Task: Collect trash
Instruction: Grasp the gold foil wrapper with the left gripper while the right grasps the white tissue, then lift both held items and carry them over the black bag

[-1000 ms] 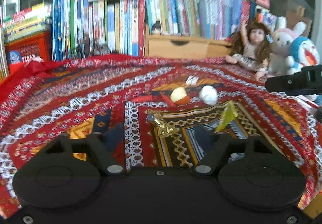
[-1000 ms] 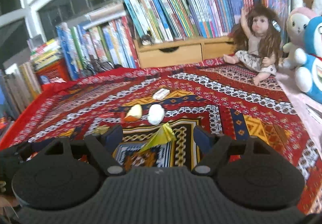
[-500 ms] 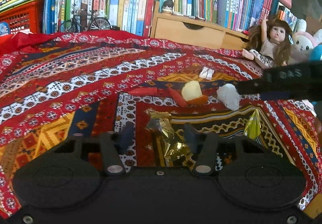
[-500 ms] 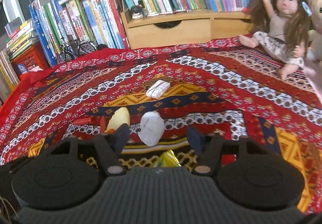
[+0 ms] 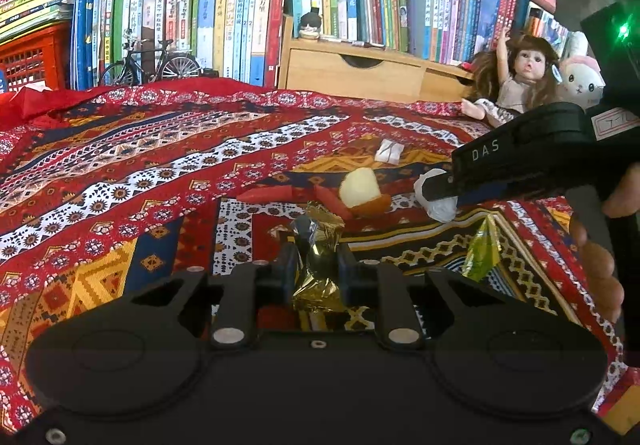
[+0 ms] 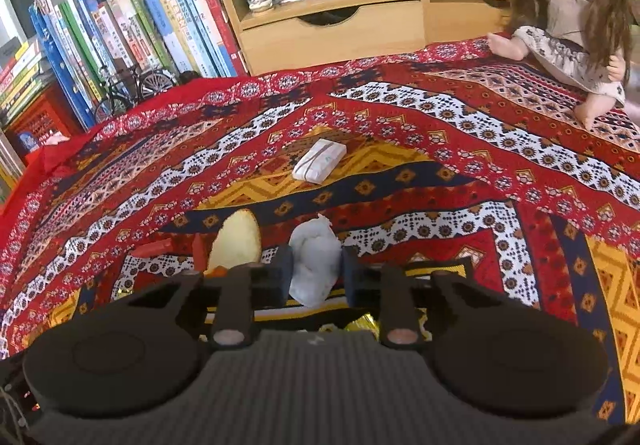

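Note:
A crumpled gold foil wrapper [image 5: 316,245] stands between the fingers of my left gripper [image 5: 316,265]. The jaws are closing and the pads press on its sides. My right gripper [image 6: 316,271] has a white tissue wad [image 6: 314,257] filling its gap, with the jaws closing and the pads against it. In the left wrist view the right gripper [image 5: 434,192] reaches in from the right over that tissue wad [image 5: 438,207]. An apple piece [image 5: 360,189] and red peel strips [image 5: 266,193] lie just behind. A green-yellow wrapper [image 5: 482,249] lies to the right.
A folded white packet [image 6: 319,165] lies farther back on the patterned red cloth [image 6: 440,117]. A doll [image 6: 568,13] sits at the back right. A wooden drawer box [image 6: 332,25], books and a toy bicycle [image 5: 148,63] line the far edge.
Both grippers moved forward and down onto the trash. The left jaws closed around the gold wrapper and the right jaws closed around the white tissue wad.

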Available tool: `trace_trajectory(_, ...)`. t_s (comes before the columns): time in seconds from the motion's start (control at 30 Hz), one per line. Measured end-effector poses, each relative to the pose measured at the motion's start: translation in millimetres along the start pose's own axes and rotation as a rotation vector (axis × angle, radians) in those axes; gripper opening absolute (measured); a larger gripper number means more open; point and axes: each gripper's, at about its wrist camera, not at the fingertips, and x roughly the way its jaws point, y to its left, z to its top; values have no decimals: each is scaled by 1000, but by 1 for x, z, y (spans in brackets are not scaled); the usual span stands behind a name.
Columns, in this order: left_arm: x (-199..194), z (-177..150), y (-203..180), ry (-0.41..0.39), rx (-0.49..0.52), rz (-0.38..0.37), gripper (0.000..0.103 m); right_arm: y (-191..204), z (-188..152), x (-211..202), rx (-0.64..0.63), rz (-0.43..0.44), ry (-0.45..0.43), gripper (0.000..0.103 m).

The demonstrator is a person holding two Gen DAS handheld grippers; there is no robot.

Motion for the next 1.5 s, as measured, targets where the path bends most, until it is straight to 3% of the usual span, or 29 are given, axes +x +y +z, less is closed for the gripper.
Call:
trace_trajectory(0.33,-40,-3,-8,-21,16,-13,19,12,-8,-47,-10,28,-41,30)
trace_trajectory(0.83,-123,-13,-16,-54,40,-14,19,30,-47,-130,-58,58,-81,30)
trace_trajectory(1.5,-213,-90,-11,-18,24,-34,19,45,-147,-200,-100,166,-84,30)
